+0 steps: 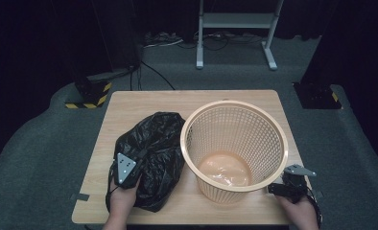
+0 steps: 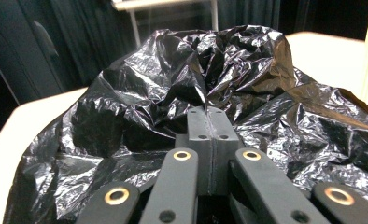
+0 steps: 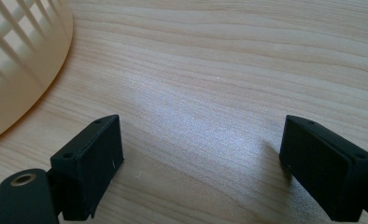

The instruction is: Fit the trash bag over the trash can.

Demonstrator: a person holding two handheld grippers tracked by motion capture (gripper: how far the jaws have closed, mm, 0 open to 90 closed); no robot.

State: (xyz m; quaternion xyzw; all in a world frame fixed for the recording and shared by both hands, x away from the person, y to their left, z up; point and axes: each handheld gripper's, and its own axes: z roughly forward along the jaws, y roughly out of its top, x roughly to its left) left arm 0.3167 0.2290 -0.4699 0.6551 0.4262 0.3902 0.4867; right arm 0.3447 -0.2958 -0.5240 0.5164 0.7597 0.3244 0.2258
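Observation:
A crumpled black plastic bag [image 1: 153, 143] lies on the left half of the wooden table [image 1: 144, 100]. My left gripper [image 1: 135, 158] rests on the bag's near side. In the left gripper view its jaws [image 2: 209, 112] are pressed together, pinching a raised fold of the bag [image 2: 140, 93]. A cream lattice basket [image 1: 268, 139] stands upright to the right of the bag, touching it. My right gripper [image 1: 285, 184] hovers at the basket's near right foot. Its jaws [image 3: 201, 154] stand wide open over bare wood, with the basket wall [image 3: 18, 60] to their left.
A clear film or liner glints at the basket's bottom [image 1: 225, 170]. Beyond the table are grey carpet, a white frame stand [image 1: 235, 28], cables and a black-and-yellow striped base [image 1: 88, 96]. The table's front edge [image 1: 187, 221] is close to both hands.

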